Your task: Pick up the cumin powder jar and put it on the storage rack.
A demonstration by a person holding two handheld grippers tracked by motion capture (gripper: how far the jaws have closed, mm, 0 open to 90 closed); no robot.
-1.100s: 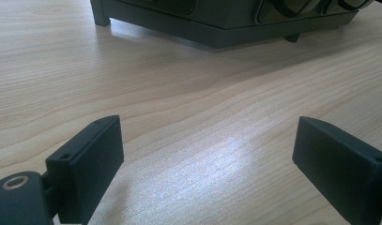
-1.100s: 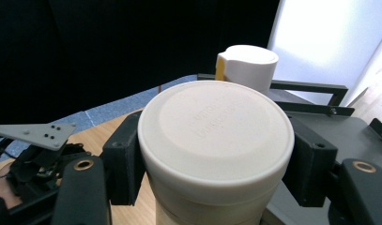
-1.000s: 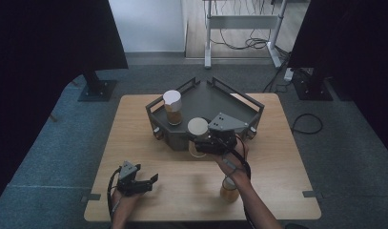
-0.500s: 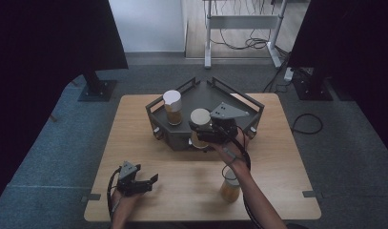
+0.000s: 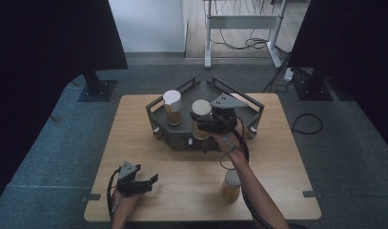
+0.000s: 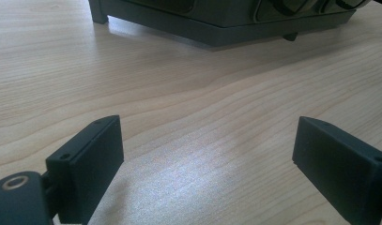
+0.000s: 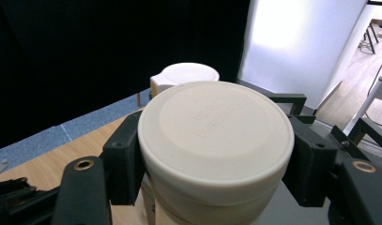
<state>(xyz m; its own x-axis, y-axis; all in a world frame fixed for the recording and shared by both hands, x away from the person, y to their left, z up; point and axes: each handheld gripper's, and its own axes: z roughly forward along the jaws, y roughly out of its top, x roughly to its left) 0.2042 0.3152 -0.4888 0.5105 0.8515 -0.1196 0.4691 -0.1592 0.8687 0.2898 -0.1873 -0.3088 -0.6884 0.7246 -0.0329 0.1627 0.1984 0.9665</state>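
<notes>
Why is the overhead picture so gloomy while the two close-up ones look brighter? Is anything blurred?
High view: dim, with black curtains at both sides, so the jar in the right tongs looks murky. Left gripper view: a pale glare on the table between the open left tongs, everything sharp. Right gripper view: the window is blown out white, and the jar's lid is crisp.
</notes>
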